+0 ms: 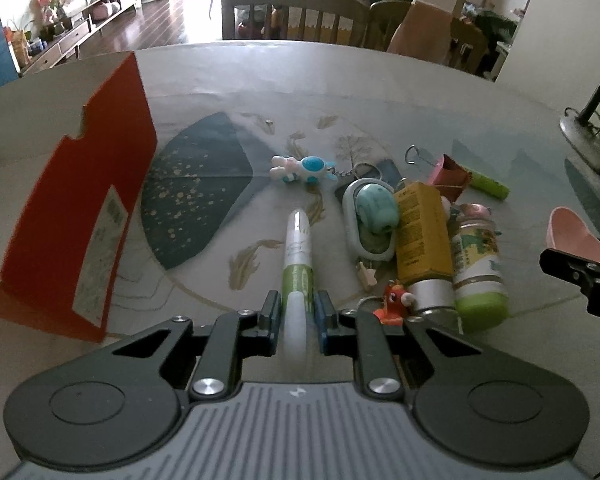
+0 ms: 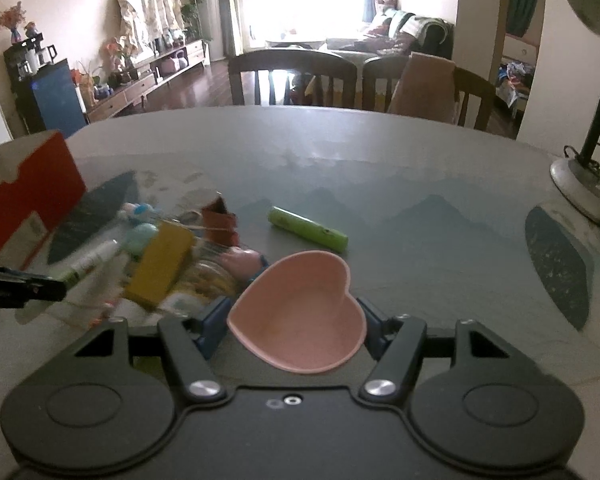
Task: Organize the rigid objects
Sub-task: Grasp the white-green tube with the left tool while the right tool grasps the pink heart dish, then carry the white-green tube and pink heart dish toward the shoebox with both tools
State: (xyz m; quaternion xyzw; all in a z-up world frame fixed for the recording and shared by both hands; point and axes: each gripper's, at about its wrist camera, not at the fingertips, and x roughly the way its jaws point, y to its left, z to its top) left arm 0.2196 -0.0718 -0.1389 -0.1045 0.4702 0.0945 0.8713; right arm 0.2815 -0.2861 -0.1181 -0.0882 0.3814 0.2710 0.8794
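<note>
My left gripper (image 1: 296, 308) is shut on a white and green tube (image 1: 298, 256) that points away over the table. My right gripper (image 2: 296, 320) is shut on a pink heart-shaped dish (image 2: 300, 312); the dish also shows at the right edge of the left wrist view (image 1: 572, 236). An open red box (image 1: 80, 208) stands at the left, also in the right wrist view (image 2: 24, 192). A pile of small objects lies right of the tube: a yellow box (image 1: 420, 232), a green-capped bottle (image 1: 480, 268), a teal toy in a grey case (image 1: 372, 216), and an orange figure (image 1: 392, 304).
A blue and white keychain toy (image 1: 300, 168) lies beyond the tube. A green tube (image 2: 308, 228) lies apart on the table. A lamp base (image 2: 584, 184) stands at the right edge. Chairs (image 2: 292, 76) stand behind the round table (image 2: 420, 168).
</note>
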